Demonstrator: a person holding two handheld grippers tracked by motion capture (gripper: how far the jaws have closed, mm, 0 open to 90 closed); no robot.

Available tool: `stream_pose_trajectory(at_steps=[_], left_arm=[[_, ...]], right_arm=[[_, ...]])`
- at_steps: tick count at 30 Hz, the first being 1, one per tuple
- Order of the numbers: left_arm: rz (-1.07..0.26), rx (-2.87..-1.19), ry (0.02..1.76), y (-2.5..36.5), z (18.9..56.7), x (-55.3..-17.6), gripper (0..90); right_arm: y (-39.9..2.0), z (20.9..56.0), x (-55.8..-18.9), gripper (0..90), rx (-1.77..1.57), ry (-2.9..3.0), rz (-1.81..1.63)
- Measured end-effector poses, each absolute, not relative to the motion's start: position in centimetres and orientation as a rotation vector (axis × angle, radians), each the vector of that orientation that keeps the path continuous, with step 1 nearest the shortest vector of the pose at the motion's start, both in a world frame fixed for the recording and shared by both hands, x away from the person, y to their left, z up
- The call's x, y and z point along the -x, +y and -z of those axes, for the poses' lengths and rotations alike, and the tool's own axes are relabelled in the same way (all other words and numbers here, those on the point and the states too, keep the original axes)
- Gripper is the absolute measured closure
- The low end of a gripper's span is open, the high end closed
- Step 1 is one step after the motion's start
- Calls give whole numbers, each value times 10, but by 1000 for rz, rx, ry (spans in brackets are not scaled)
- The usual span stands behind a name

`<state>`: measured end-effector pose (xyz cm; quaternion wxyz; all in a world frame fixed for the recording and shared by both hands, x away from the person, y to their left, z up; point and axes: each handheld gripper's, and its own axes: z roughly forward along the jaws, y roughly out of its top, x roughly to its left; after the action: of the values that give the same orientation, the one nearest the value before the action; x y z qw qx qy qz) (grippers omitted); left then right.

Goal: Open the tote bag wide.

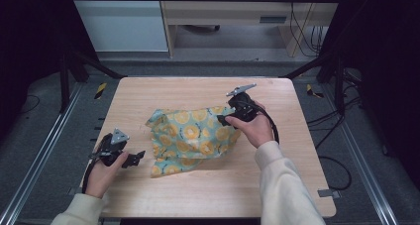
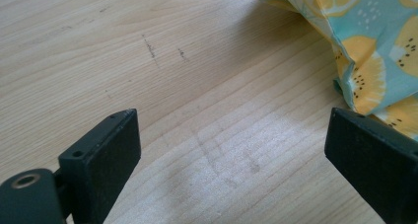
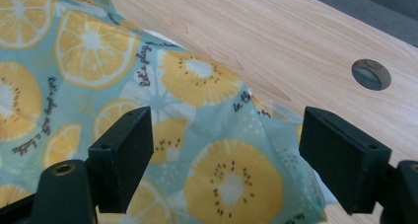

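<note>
Cloth [image 1: 193,136] beneath right gripper's [image 1: 224,120] parted jaws.

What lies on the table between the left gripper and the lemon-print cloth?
Nothing: bare wooden table separates the left gripper from the cloth, as the left gripper view and the high view show.

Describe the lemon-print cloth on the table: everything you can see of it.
The cloth is a thin, soft-looking fabric, teal-blue, printed with yellow citrus slices and small lines of dark script. It lies crumpled and loosely folded near the middle of the wooden table, with raised folds and a corner sticking out at its far left. The right gripper hovers at its right edge with jaws open and cloth showing between them, not pinched. The left gripper stands open over bare wood beside its near-left edge.
</note>
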<state>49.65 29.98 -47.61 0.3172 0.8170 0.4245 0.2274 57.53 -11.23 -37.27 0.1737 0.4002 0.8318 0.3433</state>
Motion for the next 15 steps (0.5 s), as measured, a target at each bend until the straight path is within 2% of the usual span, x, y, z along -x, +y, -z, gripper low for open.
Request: stream_pose_trajectory(at_steps=[6,9,14,15], left_arm=[[-597,-2155,1118,301,476,-497,70],[-600,-2156,1118,300,476,-498,71],[-603,-2161,1112,299,477,-498,71],[-602,-2162,1112,299,477,-498,71]], right_arm=[[-106,380,-586,227,-1172,2411,-962],[-101,384,-587,328,-1163,2449,-951],[-99,385,-585,648,-1109,2468,-932],[-99,383,-584,748,-1099,2470,-945]])
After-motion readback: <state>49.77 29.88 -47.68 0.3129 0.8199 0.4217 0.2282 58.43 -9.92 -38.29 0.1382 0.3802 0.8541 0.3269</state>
